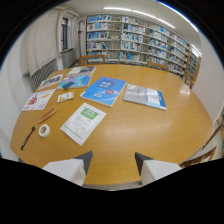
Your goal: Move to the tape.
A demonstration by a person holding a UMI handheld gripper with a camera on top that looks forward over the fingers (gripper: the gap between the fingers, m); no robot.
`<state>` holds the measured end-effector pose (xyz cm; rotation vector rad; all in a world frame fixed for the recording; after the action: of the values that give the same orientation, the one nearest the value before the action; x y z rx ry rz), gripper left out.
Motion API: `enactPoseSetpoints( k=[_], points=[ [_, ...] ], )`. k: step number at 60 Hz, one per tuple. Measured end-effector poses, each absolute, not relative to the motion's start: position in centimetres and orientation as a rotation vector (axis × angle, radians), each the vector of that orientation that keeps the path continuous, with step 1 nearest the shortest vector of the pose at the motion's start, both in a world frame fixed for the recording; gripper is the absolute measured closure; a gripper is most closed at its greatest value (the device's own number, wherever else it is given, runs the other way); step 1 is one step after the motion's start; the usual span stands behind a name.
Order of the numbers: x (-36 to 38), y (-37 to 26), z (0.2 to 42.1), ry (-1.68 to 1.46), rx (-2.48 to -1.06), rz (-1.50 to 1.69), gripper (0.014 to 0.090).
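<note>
Claw [113, 162]: wide open, holding nothing, above wooden surface [150, 125]; tape [44, 130] well off beyond left finger.

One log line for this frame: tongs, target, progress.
tongs: open, empty | target: small white tape roll on round wooden table, beyond the tongs, beside black pen | progress: not reached

The print on the green-headed sheet [83, 123] and the blue booklet [105, 90] was too small to read. The gripper [113, 162] fingers' lower parts were cut off by the black border.
</note>
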<state>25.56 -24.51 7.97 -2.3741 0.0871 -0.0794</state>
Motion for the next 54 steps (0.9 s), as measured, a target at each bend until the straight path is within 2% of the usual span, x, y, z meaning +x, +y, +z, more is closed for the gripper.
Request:
enactPoseSetpoints(
  k=[8,9,11,12,20,35,54],
  points=[
    [25.3,-24.7,8.5,0.087,-2.374,-0.086,0.0199],
    [27.2,-25.6,11.0,0.080,-2.385,-0.085,0.0202],
    [26.8,-25.8,11.3,0.080,-2.387,-0.082,0.0201],
    [24.7,-24.9,8.8,0.087,-2.378,-0.082,0.0201],
    [23.8,-26.6,10.4,0.057,-2.398,-0.057,0.0200],
    [14.9,-27.1,8.5,0.007,-2.444,0.004,0.0200],
    [3.0,-24.5,6.8,-0.013,-2.471,0.066,0.0198]
  ],
)
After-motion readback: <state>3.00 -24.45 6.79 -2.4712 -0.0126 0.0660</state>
